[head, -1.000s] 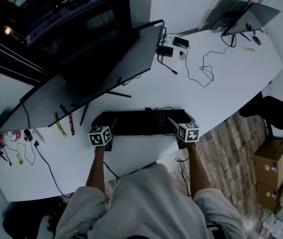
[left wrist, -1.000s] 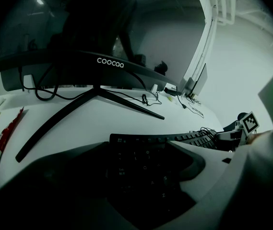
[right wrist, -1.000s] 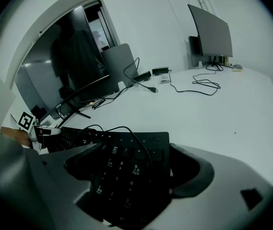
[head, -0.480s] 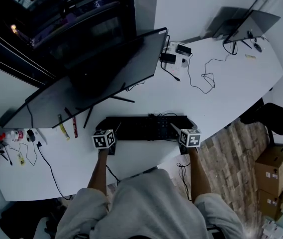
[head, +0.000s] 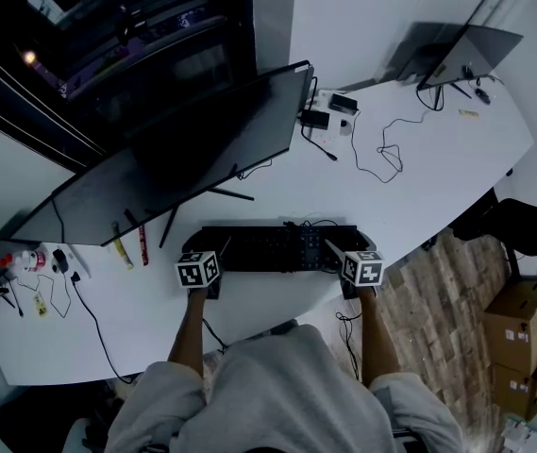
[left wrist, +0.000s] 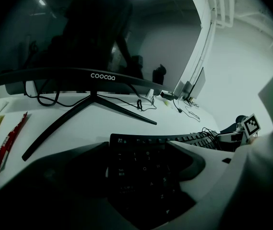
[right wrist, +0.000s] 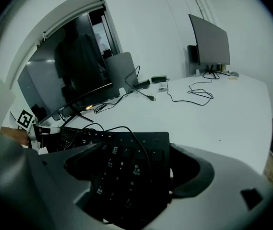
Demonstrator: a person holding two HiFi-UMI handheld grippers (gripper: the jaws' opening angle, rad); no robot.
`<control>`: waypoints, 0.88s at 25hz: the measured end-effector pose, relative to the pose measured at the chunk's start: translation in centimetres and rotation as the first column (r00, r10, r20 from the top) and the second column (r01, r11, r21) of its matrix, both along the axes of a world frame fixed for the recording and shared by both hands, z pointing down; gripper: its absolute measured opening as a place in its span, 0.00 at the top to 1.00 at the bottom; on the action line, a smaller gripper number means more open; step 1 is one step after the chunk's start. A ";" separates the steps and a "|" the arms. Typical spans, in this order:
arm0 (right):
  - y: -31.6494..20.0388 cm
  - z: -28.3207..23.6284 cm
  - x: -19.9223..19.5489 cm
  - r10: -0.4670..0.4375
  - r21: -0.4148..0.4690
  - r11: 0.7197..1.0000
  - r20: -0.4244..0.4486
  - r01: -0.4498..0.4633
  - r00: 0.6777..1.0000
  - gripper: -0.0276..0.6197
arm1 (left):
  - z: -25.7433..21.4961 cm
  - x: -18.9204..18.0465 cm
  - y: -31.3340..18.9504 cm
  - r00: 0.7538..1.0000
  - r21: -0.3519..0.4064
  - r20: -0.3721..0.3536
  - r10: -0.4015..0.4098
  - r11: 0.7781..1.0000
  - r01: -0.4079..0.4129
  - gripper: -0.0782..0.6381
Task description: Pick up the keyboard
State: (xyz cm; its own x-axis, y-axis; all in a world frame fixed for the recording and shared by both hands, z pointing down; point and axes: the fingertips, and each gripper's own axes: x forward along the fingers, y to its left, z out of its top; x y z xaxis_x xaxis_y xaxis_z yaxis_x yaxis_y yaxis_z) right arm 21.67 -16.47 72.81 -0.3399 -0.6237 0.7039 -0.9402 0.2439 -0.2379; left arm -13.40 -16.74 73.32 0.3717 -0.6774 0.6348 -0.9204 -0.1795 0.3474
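- The keyboard (head: 273, 247) lay on the white desk (head: 419, 168), just in front of the monitor (head: 183, 159).
- The left gripper (head: 213, 258) clamped the keyboard's left end between its jaws.
- The right gripper (head: 337, 255) clamped the right end likewise.

Office workspace: long curved white desk (head: 428, 182) bearing a wide monitor (head: 188, 154), a second screen (head: 476, 45) at its far end, trailing cables (head: 381, 149); cardboard boxes (head: 516, 314) on wood-plank floor (head: 428, 295).
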 end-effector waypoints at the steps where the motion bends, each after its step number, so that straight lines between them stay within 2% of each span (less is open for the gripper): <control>1: -0.1 -0.4 0.1 -0.005 0.011 1.000 -0.004 0.005 1.000 0.28 | -0.4 0.1 -0.1 1.000 0.009 -0.002 0.000 1.000 0.000 0.42; 11: -0.3 -5.2 0.0 0.001 0.131 0.991 -0.016 0.001 1.000 0.28 | -4.9 -0.1 -0.6 1.000 0.122 -0.020 -0.006 0.992 0.008 0.42; 22: 0.2 -11.1 -0.5 0.021 0.268 0.963 -0.012 -0.017 1.000 0.27 | -11.2 -0.7 -1.1 1.000 0.264 -0.024 0.004 0.965 0.003 0.42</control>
State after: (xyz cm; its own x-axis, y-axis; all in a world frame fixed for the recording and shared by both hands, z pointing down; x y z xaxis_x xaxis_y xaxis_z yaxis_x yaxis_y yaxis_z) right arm 21.21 -16.26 61.74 -0.3174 -0.7964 0.5147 -0.9480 0.2790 -0.1529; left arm -14.06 -17.82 62.16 0.3851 -0.8196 0.4242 -0.9121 -0.2682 0.3100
